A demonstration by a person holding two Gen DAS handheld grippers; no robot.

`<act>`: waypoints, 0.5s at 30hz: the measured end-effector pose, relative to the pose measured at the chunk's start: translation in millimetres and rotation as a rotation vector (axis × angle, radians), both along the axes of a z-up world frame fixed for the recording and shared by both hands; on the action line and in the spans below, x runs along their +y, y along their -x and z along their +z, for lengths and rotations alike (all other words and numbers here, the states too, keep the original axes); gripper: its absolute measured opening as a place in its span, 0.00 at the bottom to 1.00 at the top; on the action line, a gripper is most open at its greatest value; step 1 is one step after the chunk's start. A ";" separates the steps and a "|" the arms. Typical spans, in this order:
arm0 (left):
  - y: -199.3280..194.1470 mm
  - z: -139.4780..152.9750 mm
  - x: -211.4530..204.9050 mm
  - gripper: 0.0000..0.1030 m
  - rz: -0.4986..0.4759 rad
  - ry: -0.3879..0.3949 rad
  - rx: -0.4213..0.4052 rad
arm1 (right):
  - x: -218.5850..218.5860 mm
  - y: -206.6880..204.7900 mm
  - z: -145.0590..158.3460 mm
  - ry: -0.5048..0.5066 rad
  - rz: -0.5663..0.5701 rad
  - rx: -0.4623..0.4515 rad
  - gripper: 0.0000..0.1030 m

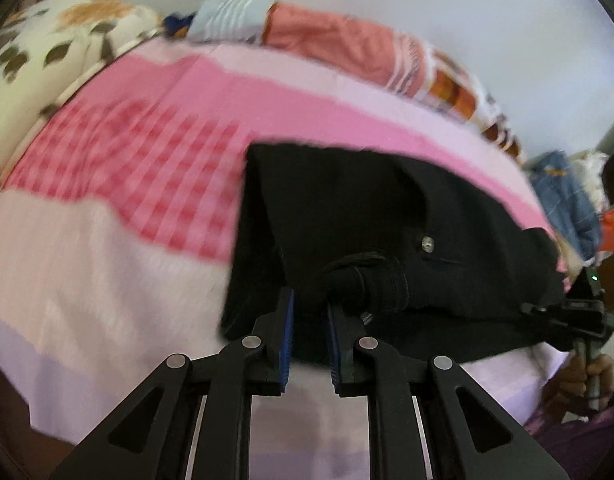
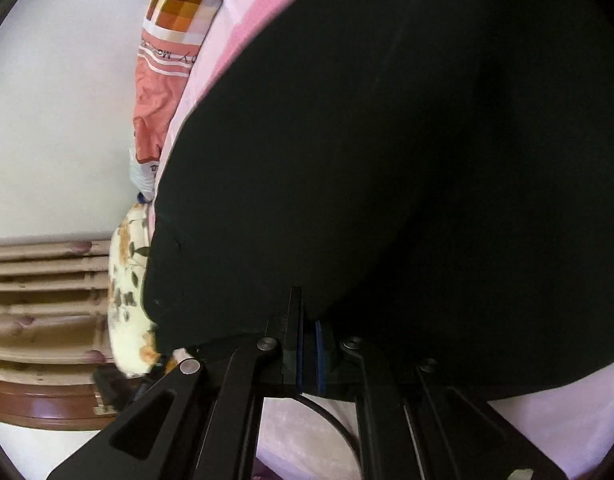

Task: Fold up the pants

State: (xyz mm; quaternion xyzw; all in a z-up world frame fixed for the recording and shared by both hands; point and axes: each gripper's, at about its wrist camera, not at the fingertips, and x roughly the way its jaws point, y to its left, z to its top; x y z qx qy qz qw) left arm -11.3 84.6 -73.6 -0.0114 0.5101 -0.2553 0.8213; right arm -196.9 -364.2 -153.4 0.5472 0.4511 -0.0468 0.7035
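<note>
Black pants (image 1: 347, 216) lie on the bed, on a pink blanket (image 1: 155, 168), w/ a silver button (image 1: 427, 245) and a bunched dark bit of waistband or loop showing near the front edge. They look already doubled at least once: left wrist view shows a compact dark block w/ a clean straight left edge, not two long legs. Judging from that, prob. mid-fold, w/ one or more folds still to go plus final smoothing; can't tell exact count of layers, fabric too dark.

Left tongs (image 1: 310, 320) sit at the near edge of the pants, fingers a little apart w/ black cloth between the blue pads (image 1: 289, 320); looks like a pinch on the edge, but pads aren't fully together, so grip can't be confirmed. Right tongs (image 2: 309, 334) nearly together, blue pads w/ a thin gap, pants (image 2: 387, 160) filling most of that view and draped right at the tips; seems clamped on the cloth edge. The right gripper body also shows at the far right of the left view, at the pants' other corner.

Writing: an orange-checked cloth (image 2: 167, 40) by the wall has a printed line, upside down, partly legible, something like "Mar… y"; can't read it properly. No brand visible on pants or button.
</note>
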 end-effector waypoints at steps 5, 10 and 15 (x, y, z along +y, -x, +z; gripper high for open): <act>16.7 14.1 4.6 0.17 0.032 -0.128 -0.074 | -18.7 16.6 -1.7 -0.088 -0.068 -0.139 0.14; 34.9 58.8 -8.1 0.63 0.071 -0.184 -0.247 | -72.2 40.5 -6.1 -0.127 -0.245 -0.308 0.36; 41.0 72.4 -38.8 0.66 0.000 -0.121 -0.272 | -118.1 47.3 -11.2 -0.202 -0.425 -0.471 0.43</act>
